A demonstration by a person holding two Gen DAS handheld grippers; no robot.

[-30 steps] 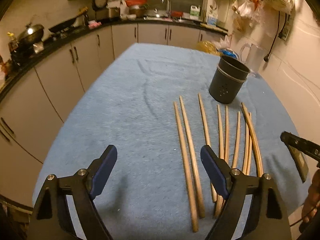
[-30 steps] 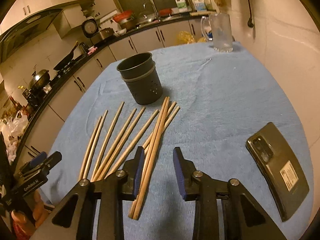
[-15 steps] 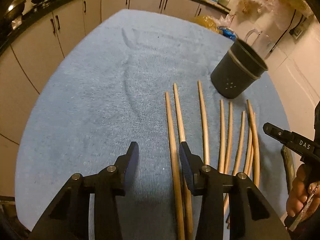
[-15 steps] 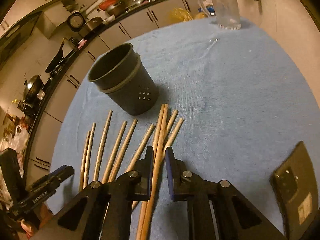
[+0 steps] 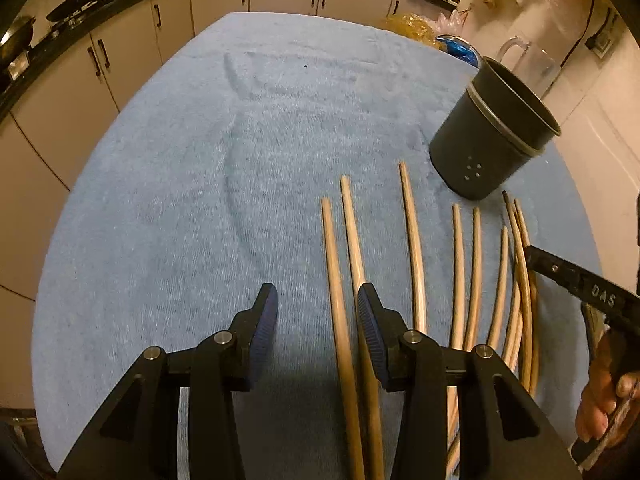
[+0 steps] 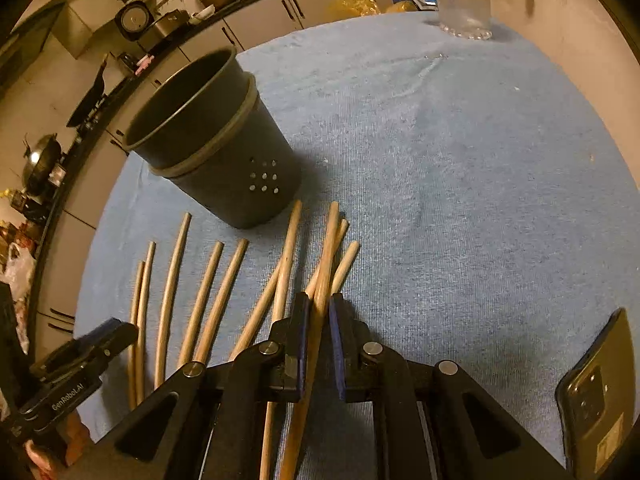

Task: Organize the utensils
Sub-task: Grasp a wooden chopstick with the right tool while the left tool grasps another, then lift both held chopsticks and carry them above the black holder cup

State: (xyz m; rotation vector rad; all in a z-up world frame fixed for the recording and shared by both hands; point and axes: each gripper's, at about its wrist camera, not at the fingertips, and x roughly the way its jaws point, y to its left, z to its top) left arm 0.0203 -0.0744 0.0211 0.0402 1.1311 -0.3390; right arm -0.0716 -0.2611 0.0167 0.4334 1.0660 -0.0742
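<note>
The step in hand looks like the pick-up: the right hand-held gripper is clamped on one chopstick of the row on the bench, near the holder. The left hand-held gripper has its jaws apart over the leftmost chopstick, gripping nothing. Next, probably, lift and tip the stick into the holder. A blue towel covers the bench; a phone lies by its edge, kitchen cabinets beyond.
</note>
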